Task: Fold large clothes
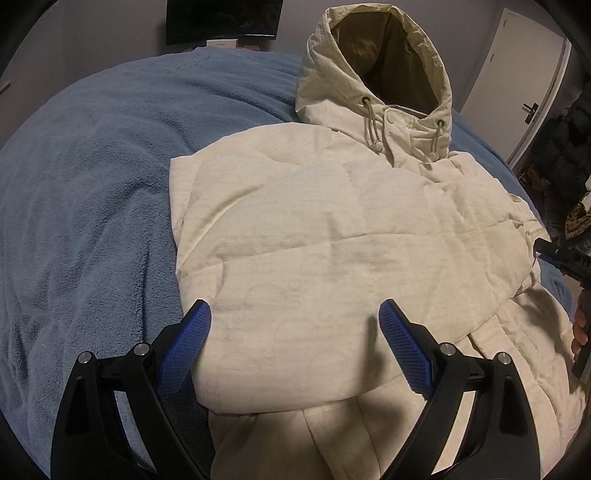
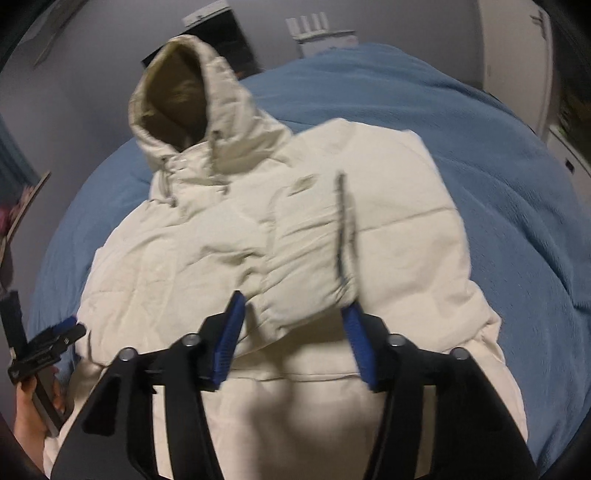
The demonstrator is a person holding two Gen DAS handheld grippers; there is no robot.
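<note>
Jacket (image 1: 332,229), cream, puffy and hooded, lies flat on a blue fleece blanket (image 1: 85,192) that covers the bed. Hood (image 1: 376,62) stands up at the far end, opening toward the camera, drawstrings (image 1: 371,125) hanging at the collar. In the left wrist view one sleeve is folded across the chest. Left gripper (image 1: 295,343) hangs over the jacket's lower half, blue pads (image 1: 184,350) spread wide, nothing between them, released. Right gripper (image 2: 291,332) also spread; the elastic sleeve cuff (image 2: 306,269) sits between its blue fingers (image 2: 231,336), but the image is blurred and I cannot tell if the pads touch the fabric. The left wrist view shows the right gripper at the far right edge beside the jacket. White door (image 1: 517,81) on the right wall, dark screen (image 1: 221,18) behind the bed.
</note>
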